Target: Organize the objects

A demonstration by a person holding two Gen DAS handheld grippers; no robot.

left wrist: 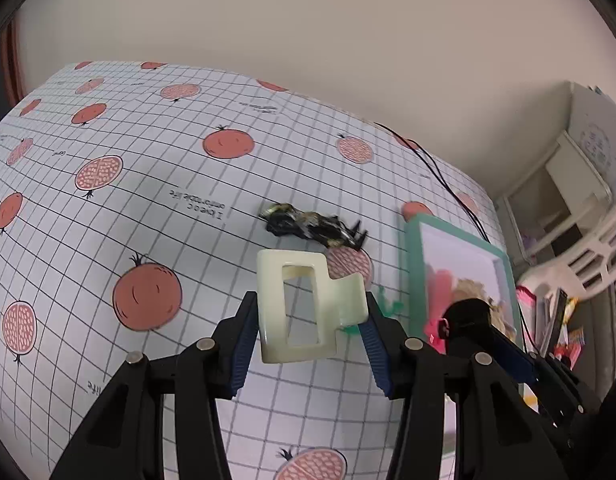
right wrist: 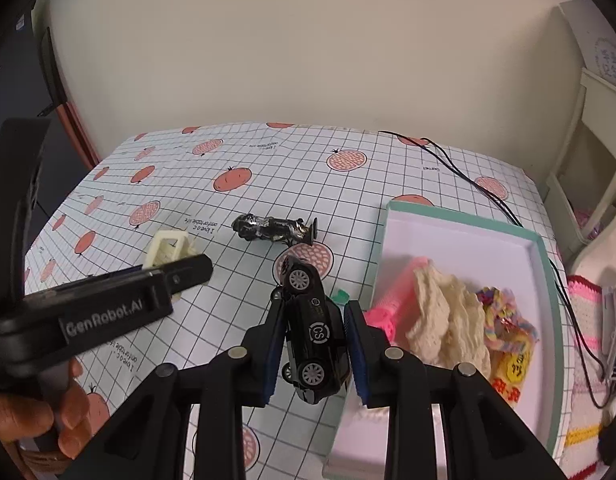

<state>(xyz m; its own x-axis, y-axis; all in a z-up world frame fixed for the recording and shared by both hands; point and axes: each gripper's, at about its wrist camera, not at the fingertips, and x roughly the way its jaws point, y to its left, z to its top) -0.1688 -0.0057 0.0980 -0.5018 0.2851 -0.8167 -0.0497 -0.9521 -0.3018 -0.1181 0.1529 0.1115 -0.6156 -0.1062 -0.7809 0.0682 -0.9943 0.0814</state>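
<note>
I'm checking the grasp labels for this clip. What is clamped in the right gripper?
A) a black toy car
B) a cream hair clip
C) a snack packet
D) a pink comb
A: the right gripper has its blue pads pressed on either side of a black toy car, lifted above the checked tablecloth; the cream hair clip sits in the left gripper.

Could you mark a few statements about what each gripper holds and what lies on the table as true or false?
1. The left gripper holds a cream hair claw. True.
2. The right gripper holds a pink comb. False: its jaws clamp a black toy car.
3. The teal-rimmed box is empty. False: it holds a cream knit cloth and other items.
4. A black marbled hair clip lies on the tablecloth. True.
</note>
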